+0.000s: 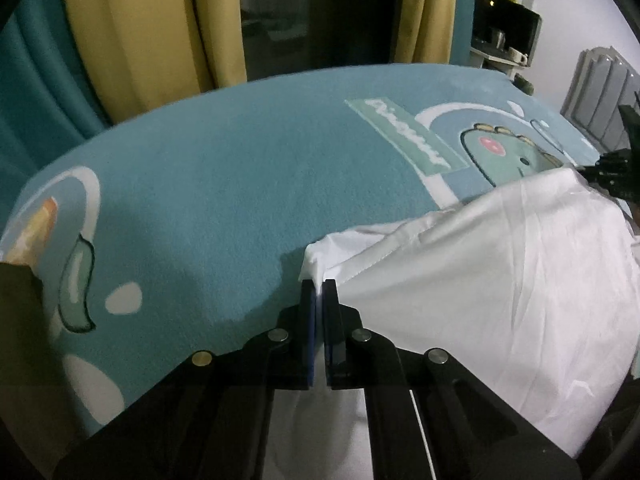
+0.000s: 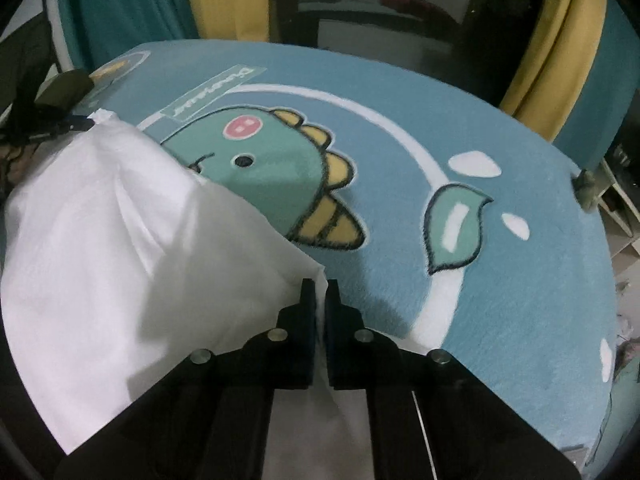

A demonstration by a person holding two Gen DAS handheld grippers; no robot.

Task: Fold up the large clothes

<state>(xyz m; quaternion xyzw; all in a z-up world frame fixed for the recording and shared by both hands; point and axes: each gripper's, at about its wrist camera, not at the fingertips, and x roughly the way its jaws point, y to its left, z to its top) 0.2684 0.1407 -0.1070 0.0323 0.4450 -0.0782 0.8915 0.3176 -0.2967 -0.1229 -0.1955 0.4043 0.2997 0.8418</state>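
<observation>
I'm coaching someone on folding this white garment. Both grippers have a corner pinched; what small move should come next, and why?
Probably carry both pinched corners forward together and lay the edge down flat. The left gripper and right gripper are each shut on the white garment, which hangs raised and stretched between them above the blue dinosaur blanket, so that edge is not yet set down.

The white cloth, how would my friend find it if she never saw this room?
Look for the big blue blanket with a green cartoon dinosaur on it. Over one side hangs the white cloth, partly hiding the dinosaur's face, with the left gripper and right gripper each pinching an edge. It is the only plain white, wrinkly thing; all else is coloured.
</observation>
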